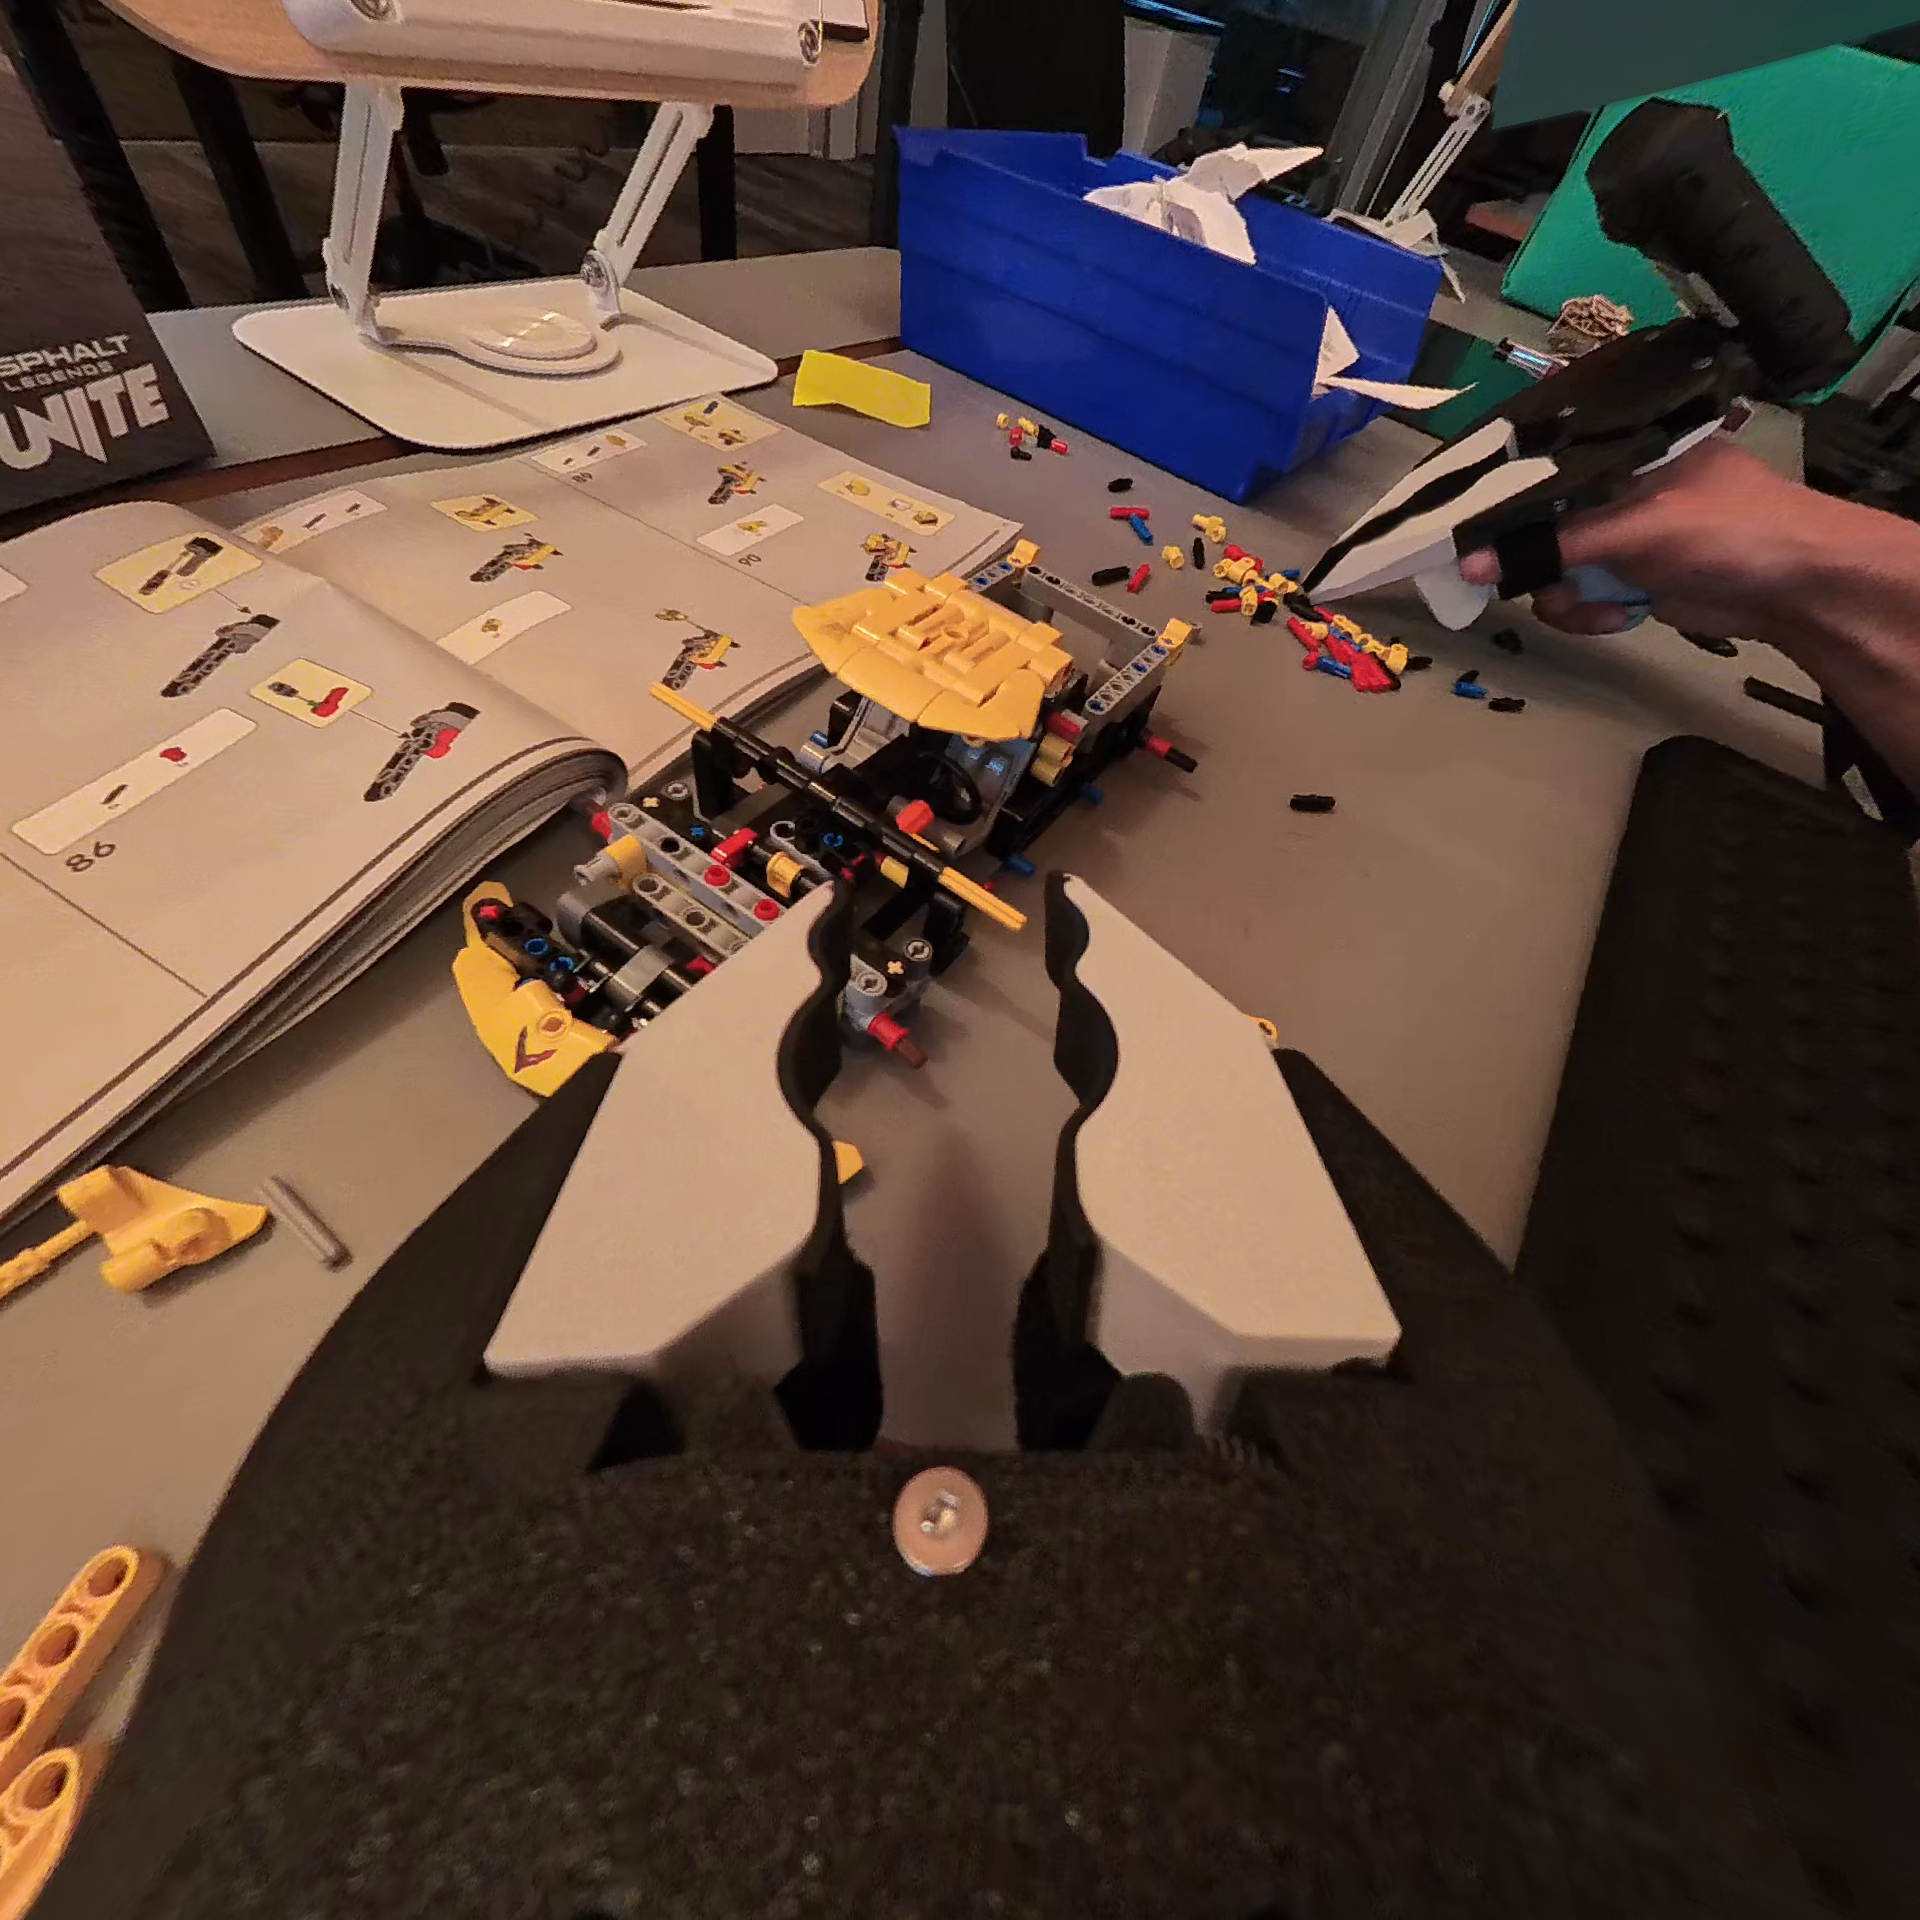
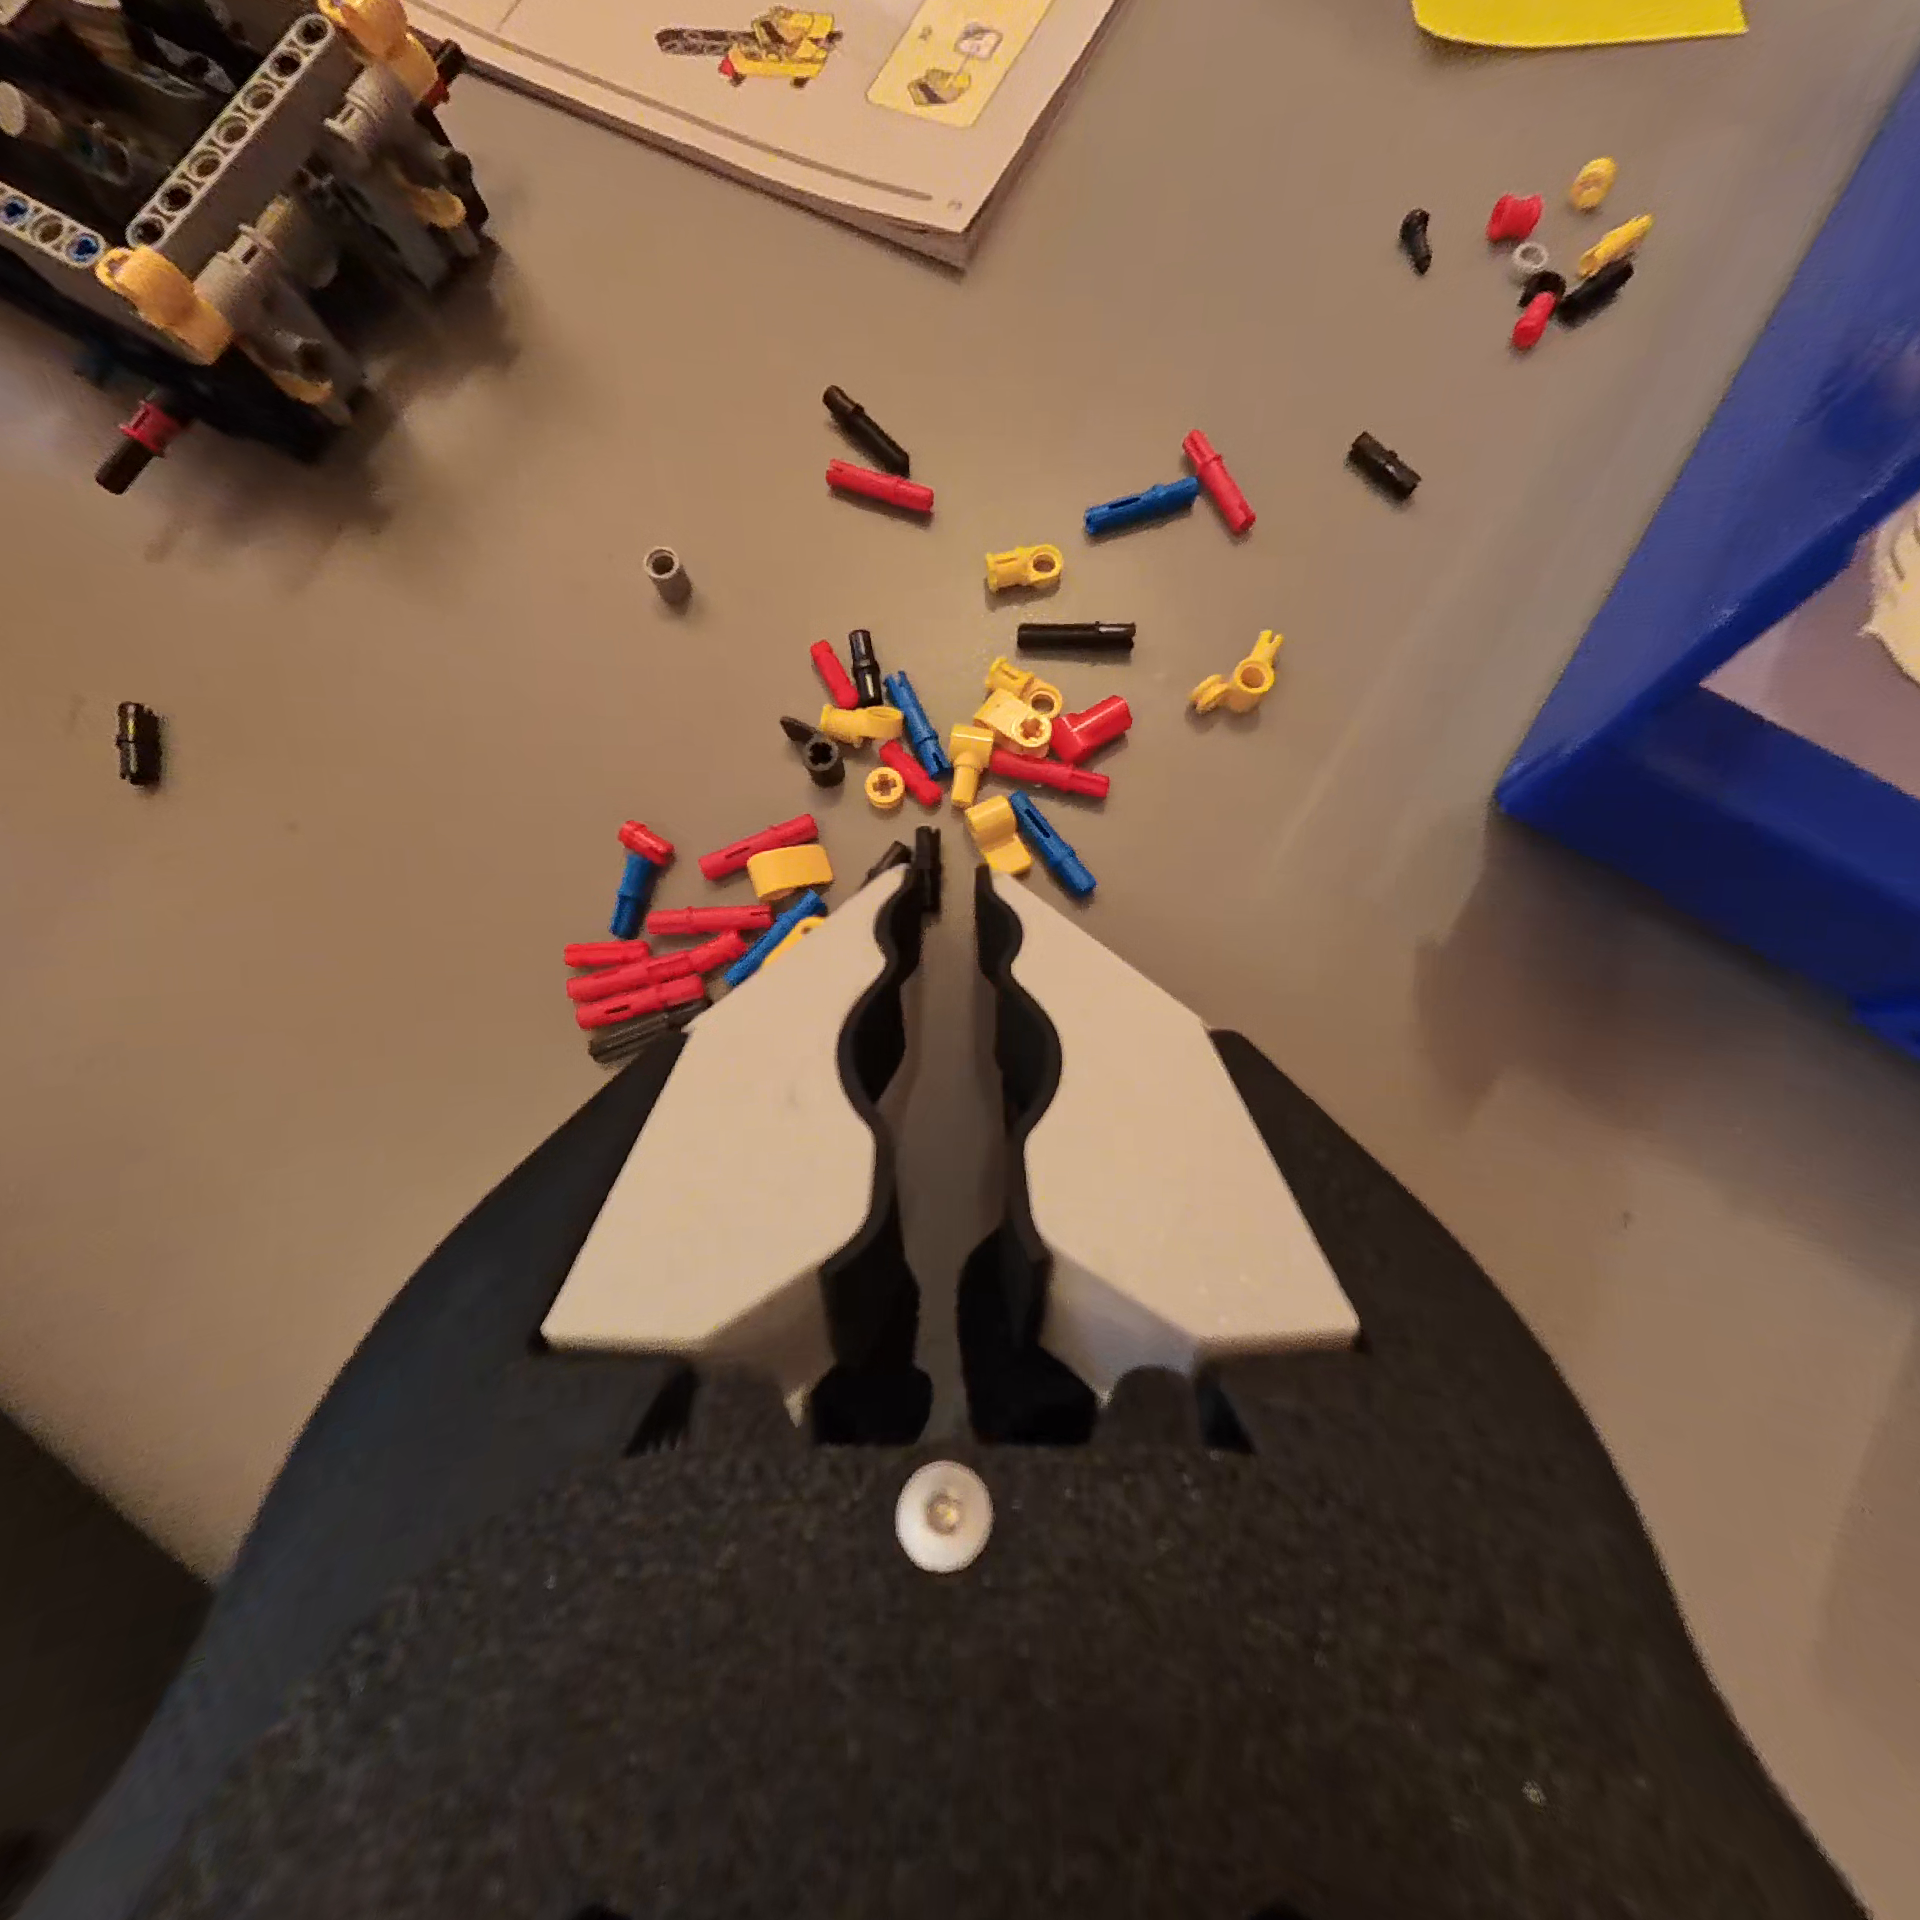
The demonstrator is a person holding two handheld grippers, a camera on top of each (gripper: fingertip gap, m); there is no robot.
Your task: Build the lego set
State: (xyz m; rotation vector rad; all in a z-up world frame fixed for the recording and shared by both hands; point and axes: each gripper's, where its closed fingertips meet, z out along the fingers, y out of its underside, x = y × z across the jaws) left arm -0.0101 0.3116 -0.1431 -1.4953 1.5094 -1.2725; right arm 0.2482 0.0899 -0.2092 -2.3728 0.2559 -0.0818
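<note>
Both grippers looked the same: left gripper (image 1: pixel 940 894) and right gripper (image 2: pixel 948 868) had pale grey wedge fingers (image 1: pixel 686 1143) with wavy black inner pads, on a speckled black body with a silver screw (image 2: pixel 943 1515) at 6 o'clock.

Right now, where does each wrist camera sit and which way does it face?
Left wrist view: behind the left gripper, fingers spread, facing the lego car and manual; a hand holds the right gripper at right.
Right wrist view: behind the right gripper, looking down on the loose pins; fingers nearly closed, a black pin at the tips.
Shared: car, manual, pins, blue bin.
</note>
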